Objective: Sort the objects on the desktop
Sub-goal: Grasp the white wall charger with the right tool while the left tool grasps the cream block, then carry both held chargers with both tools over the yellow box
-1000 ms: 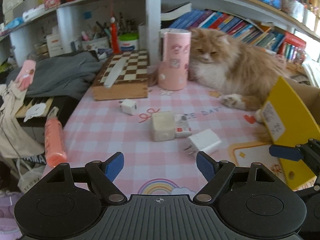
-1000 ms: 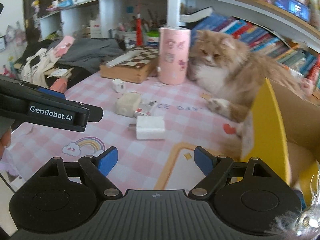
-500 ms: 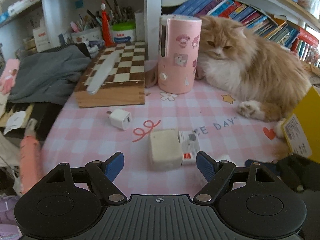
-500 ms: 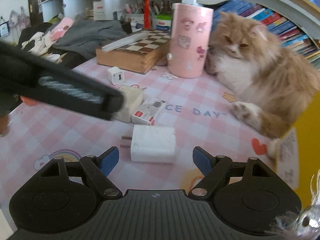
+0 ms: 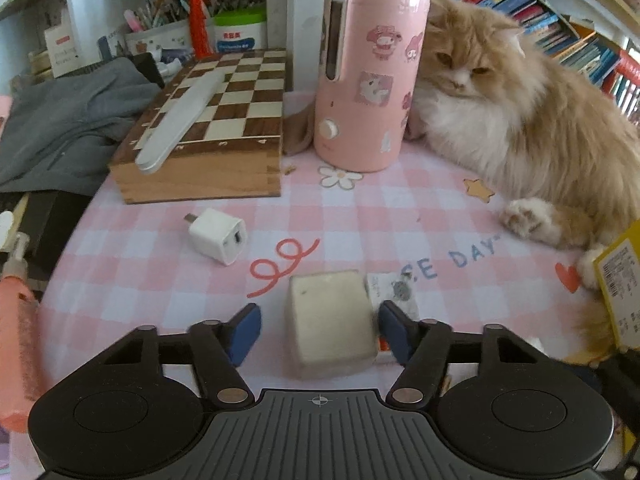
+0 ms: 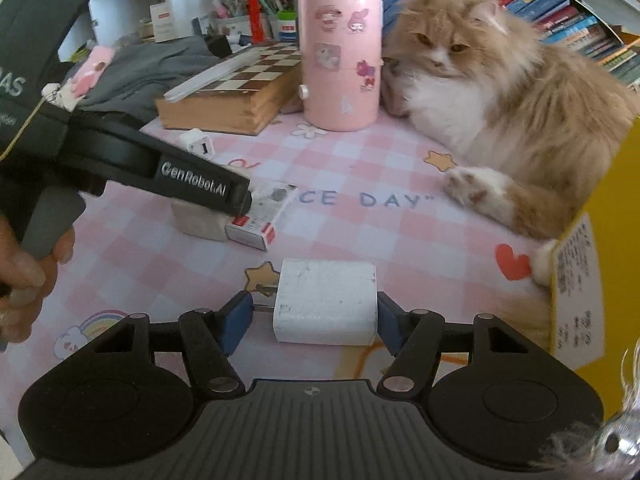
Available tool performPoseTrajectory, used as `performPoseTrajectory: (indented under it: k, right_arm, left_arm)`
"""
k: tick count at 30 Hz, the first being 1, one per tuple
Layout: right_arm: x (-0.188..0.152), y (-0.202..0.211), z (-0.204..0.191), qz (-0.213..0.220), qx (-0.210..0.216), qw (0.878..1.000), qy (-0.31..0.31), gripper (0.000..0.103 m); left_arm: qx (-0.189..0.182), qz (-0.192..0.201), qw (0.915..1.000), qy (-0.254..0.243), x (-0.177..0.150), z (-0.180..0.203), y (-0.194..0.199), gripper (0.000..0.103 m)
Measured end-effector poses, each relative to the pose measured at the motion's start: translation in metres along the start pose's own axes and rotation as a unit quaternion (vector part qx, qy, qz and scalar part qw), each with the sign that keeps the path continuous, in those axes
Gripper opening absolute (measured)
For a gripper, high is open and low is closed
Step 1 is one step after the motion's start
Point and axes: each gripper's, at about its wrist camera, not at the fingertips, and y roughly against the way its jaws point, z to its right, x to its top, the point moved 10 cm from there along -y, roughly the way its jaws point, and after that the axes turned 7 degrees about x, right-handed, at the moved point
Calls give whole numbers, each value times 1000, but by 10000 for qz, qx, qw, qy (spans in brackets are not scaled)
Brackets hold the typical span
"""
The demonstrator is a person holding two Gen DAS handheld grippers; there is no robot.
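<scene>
My left gripper (image 5: 320, 332) is open, its blue pads either side of a cream block (image 5: 330, 320) on the pink checked mat, with gaps on both sides. A small printed box (image 5: 394, 290) lies against the block's right side. My right gripper (image 6: 314, 322) is open around a white charger (image 6: 326, 306) lying flat, prongs to the left; the right pad is close to it. The left gripper's body (image 6: 160, 172) shows in the right wrist view over the cream block (image 6: 198, 222) and the box (image 6: 260, 216). A small white plug cube (image 5: 218, 235) lies further left.
An orange cat (image 5: 520, 128) lies at the right, paw on the mat. A pink cylinder (image 5: 368, 76) and a wooden chessboard box (image 5: 212, 128) stand behind. A yellow cardboard box (image 6: 592, 248) is at the right edge. A pink bottle (image 5: 18, 340) sits at the left.
Both grippers have moved forward and down. The cream block now sits between the left pads and the white charger between the right pads. Both stay open.
</scene>
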Motion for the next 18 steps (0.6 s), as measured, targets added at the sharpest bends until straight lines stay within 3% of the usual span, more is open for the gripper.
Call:
performPoseTrajectory:
  k: [5,13,18]
  right_arm:
    - [-4,4,1,-16,-16,10000,-72,62]
    - [-7,25,10,74,-160,9980,-604,62]
    - [-3,52,7,325,-311,9958,-792,62]
  left_arm:
    - [-251,-80,9995,193,0,0,5,34]
    - [-621,383,9964,439,-1,-17,58,30]
    - [-895,445,9932,602,-10,-26,84,30]
